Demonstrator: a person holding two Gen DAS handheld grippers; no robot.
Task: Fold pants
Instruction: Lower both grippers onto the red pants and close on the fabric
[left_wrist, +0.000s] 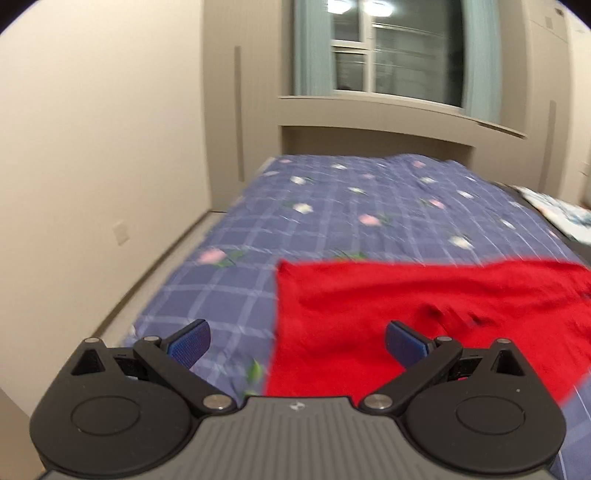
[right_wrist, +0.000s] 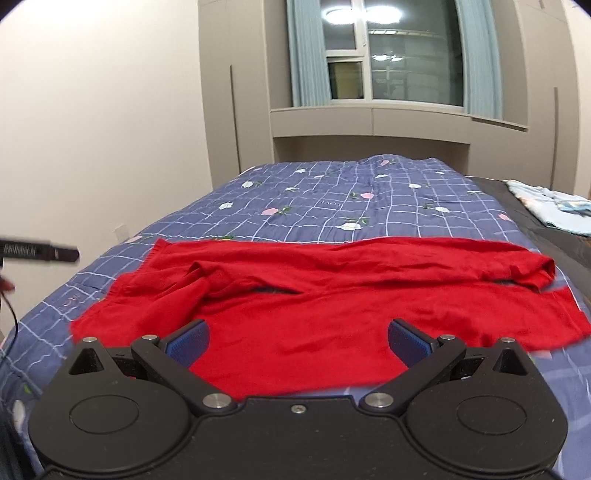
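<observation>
Soft red pants (right_wrist: 332, 295) lie rumpled mid-frame on the checked floral quilt (right_wrist: 332, 199); left gripper (left_wrist: 297, 345) and right gripper (right_wrist: 298, 341) both spread apart, holding nothing.

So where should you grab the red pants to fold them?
Probably the flat near edge of the pants, coming from the front, low over the bedspread. That edge lies smooth and faces both open grippers, the left gripper and the right gripper. The middle is bunched and rumpled, so a pinch there would likely catch extra layers.
</observation>
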